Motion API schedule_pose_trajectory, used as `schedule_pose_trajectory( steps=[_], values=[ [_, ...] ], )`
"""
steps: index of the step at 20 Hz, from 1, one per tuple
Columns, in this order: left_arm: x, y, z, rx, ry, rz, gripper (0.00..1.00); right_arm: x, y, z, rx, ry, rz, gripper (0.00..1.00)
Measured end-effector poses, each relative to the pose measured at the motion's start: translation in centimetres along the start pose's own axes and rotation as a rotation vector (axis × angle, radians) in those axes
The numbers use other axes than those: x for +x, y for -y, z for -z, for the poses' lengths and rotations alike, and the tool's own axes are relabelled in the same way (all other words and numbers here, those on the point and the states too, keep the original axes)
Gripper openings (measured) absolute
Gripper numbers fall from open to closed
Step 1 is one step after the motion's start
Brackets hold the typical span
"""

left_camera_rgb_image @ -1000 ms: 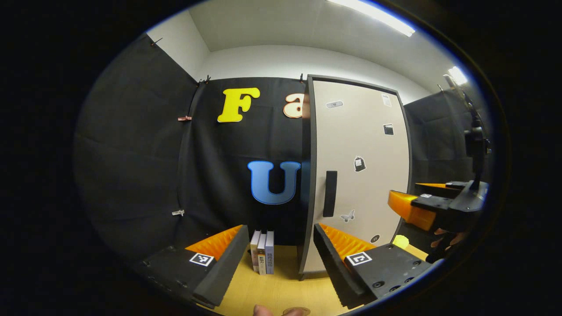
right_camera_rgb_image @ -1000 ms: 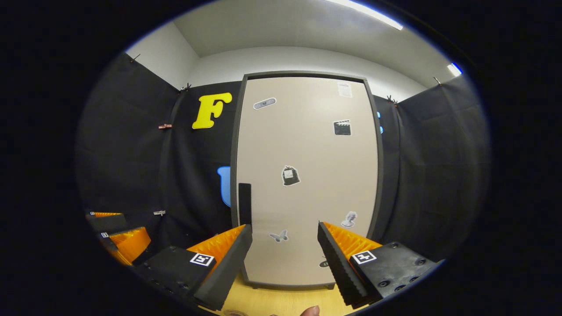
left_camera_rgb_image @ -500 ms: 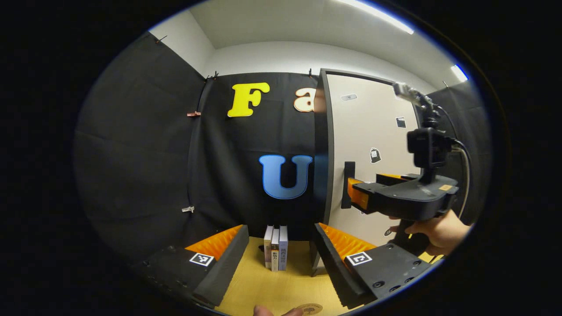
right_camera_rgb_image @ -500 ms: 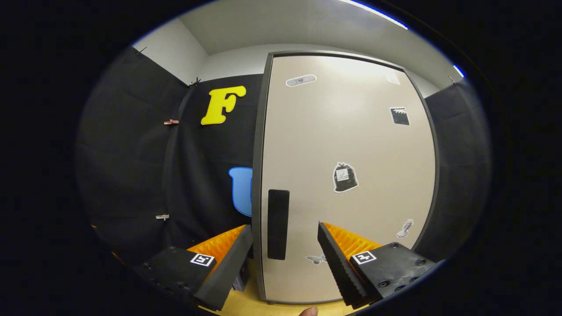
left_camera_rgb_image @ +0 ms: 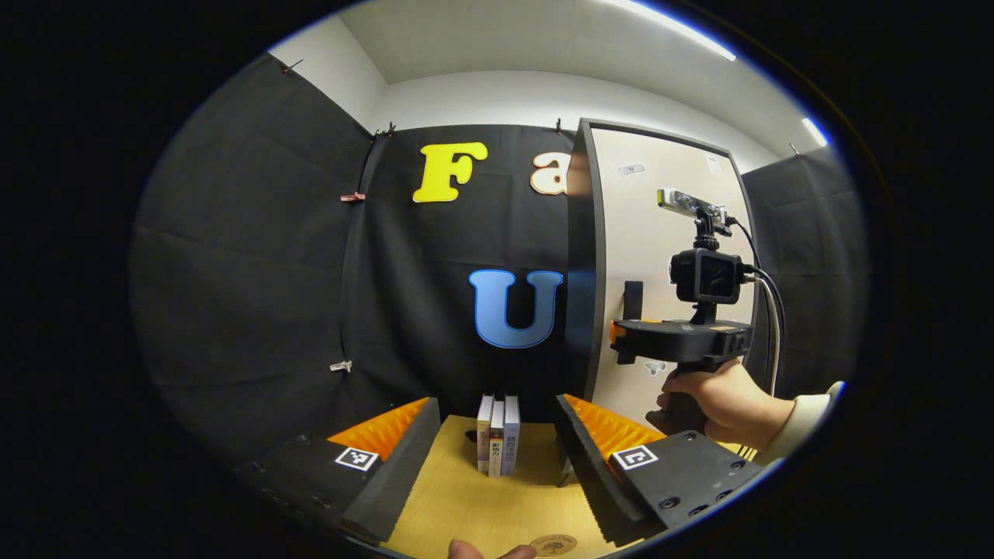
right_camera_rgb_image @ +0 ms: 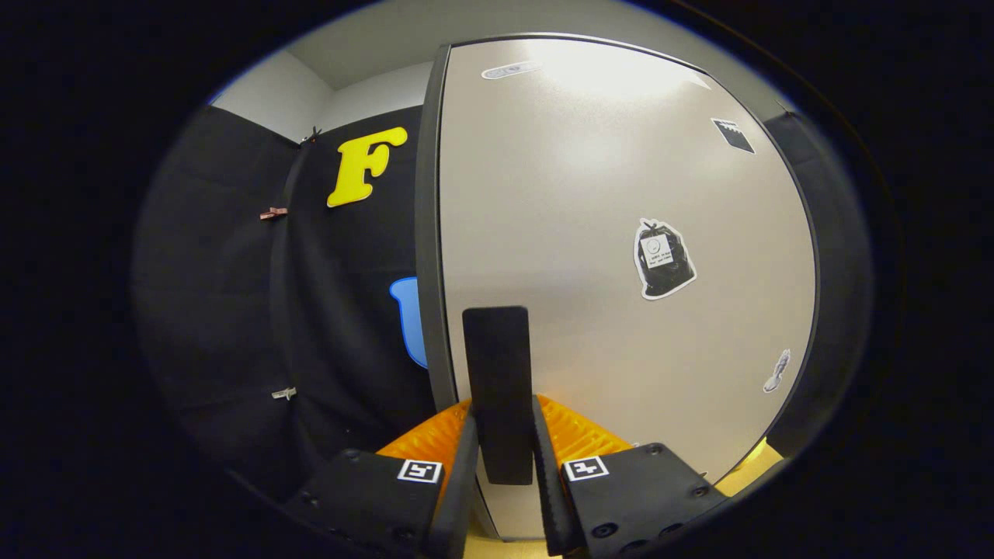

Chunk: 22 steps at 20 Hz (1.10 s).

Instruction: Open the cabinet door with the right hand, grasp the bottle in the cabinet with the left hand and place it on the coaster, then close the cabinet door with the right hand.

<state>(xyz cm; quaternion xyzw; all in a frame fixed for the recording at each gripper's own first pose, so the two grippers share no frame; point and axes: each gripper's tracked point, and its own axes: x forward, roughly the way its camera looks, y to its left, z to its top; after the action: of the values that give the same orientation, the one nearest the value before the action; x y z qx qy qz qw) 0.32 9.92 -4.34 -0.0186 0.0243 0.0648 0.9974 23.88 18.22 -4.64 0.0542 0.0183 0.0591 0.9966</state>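
The tall beige cabinet door (right_camera_rgb_image: 621,233) stands shut, with stickers on it and a dark frame around it. My right gripper (right_camera_rgb_image: 501,435) is shut on the door's black vertical handle (right_camera_rgb_image: 497,365), one finger pressing each side. In the left gripper view, that gripper (left_camera_rgb_image: 621,341) sits at the handle (left_camera_rgb_image: 633,295) with a hand (left_camera_rgb_image: 722,396) holding it against the door (left_camera_rgb_image: 675,233). My left gripper (left_camera_rgb_image: 497,404) hangs open over the wooden table (left_camera_rgb_image: 466,505), holding nothing. A round brown coaster (left_camera_rgb_image: 553,543) lies at the near table edge. The door hides the bottle.
Three upright books (left_camera_rgb_image: 498,435) stand on the table just left of the cabinet's corner, ahead of my left gripper. A small yellow object (right_camera_rgb_image: 757,452) peeks out at the cabinet's lower right. Black cloth walls close in the back and sides.
My right gripper moved in to the door and went from open to shut around the handle. My left gripper drifted slightly left and stayed open.
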Motion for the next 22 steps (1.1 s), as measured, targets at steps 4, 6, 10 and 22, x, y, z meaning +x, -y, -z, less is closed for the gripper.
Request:
schedule_pose_trajectory(
  steps=[4, 6, 10, 22],
  values=[
    [-0.4, -0.3, 0.2, -0.015, -0.005, -0.006, 0.94, -0.1, 0.1, 0.0, -0.038, -0.003, -0.005, 0.27],
    [-0.6, -0.2, 0.0, -0.015, -0.002, -0.008, 0.94, -0.3, 0.0, 0.0, -0.036, -0.013, -0.039, 0.20],
    [-0.6, 0.0, -0.6, -0.009, 0.008, -0.008, 0.94, -2.0, -0.4, -0.4, -0.031, -0.030, -0.108, 0.20],
    [-2.8, 3.5, -2.1, -0.001, 0.057, 0.011, 0.94, -11.6, 0.8, -1.4, 0.003, -0.055, -0.246, 0.20]
  ],
)
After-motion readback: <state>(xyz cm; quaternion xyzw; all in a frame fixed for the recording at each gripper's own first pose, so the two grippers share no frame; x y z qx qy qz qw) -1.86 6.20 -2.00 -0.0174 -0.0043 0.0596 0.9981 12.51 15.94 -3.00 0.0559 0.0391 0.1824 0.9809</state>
